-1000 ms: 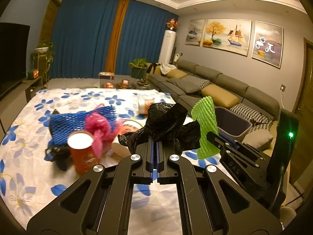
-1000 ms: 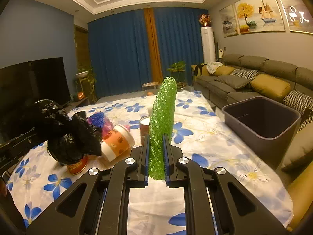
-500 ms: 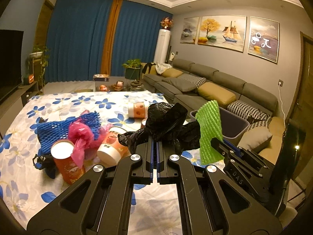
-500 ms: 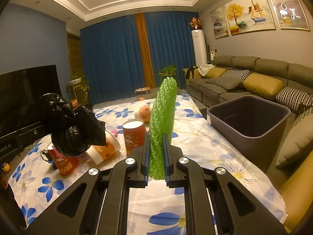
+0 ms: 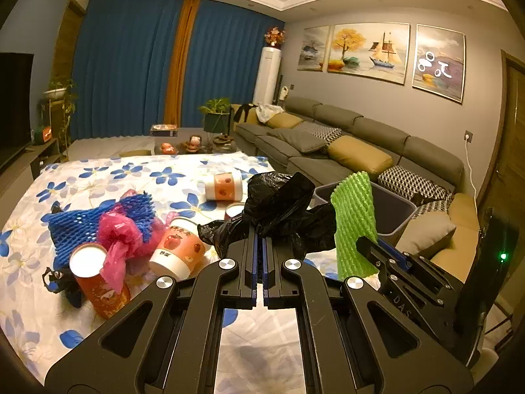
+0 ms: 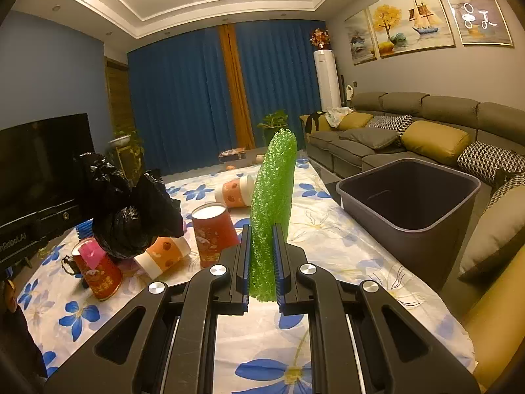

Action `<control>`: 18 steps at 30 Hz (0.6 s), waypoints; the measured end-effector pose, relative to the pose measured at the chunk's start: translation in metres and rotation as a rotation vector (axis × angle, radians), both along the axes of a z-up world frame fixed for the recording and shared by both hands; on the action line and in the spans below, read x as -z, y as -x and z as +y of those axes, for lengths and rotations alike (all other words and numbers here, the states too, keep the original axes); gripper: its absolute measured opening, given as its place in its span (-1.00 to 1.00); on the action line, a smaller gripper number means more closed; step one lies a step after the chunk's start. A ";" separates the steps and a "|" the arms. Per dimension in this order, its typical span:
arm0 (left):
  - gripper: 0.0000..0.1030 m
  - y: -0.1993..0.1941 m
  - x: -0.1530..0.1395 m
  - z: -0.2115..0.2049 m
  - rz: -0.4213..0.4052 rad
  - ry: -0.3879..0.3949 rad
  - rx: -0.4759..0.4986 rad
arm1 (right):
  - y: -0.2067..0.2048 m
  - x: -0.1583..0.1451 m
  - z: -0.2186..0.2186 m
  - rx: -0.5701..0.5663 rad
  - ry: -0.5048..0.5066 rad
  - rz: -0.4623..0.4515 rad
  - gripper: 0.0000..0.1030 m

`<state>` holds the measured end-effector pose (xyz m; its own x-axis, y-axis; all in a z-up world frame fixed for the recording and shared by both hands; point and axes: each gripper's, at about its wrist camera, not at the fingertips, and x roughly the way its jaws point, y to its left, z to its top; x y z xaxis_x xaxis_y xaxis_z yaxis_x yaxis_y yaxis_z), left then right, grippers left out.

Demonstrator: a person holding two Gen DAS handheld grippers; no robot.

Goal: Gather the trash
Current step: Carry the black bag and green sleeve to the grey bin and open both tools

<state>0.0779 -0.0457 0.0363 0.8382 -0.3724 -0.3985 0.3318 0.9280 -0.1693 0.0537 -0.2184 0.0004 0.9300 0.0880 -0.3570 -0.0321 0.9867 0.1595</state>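
Observation:
My left gripper (image 5: pixel 261 239) is shut on a crumpled black plastic bag (image 5: pixel 279 207), held above the flowered tablecloth (image 5: pixel 108 177). In the right wrist view that black bag (image 6: pixel 131 210) hangs at the left. My right gripper (image 6: pixel 261 239) is shut on an upright green foam net (image 6: pixel 272 197); the same green net (image 5: pixel 354 223) shows at the right of the left wrist view, close beside the bag. A dark grey bin (image 6: pixel 410 197) stands open off the table's right edge, to the right of both grippers. The bin (image 5: pixel 393 210) is partly hidden behind the net.
Loose trash lies on the table: a blue foam net (image 5: pixel 95 223), a pink bag (image 5: pixel 118 239), red cups (image 6: pixel 213 233) (image 5: pixel 98 279) and orange paper cups (image 5: pixel 178 249) (image 6: pixel 236 190). A grey sofa (image 6: pixel 410 124) runs behind the bin. A television (image 6: pixel 42 164) stands at the left.
Both grippers have shifted to the right with their loads; the table trash slid left in both views and the bin has come nearer in the right wrist view.

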 end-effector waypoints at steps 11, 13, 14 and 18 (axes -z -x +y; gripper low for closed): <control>-0.98 -0.014 0.000 -0.017 -0.001 0.002 0.019 | -0.006 0.001 -0.012 0.036 0.002 0.001 -0.74; -0.98 -0.015 0.001 -0.021 -0.002 -0.002 0.024 | -0.007 0.001 -0.016 0.044 0.001 0.000 -0.74; -0.98 -0.017 0.000 -0.023 -0.001 -0.004 0.028 | -0.007 0.001 -0.016 0.049 0.001 0.000 -0.74; -0.98 -0.024 0.000 -0.032 0.000 -0.002 0.042 | -0.009 0.000 -0.023 0.067 -0.002 -0.003 -0.74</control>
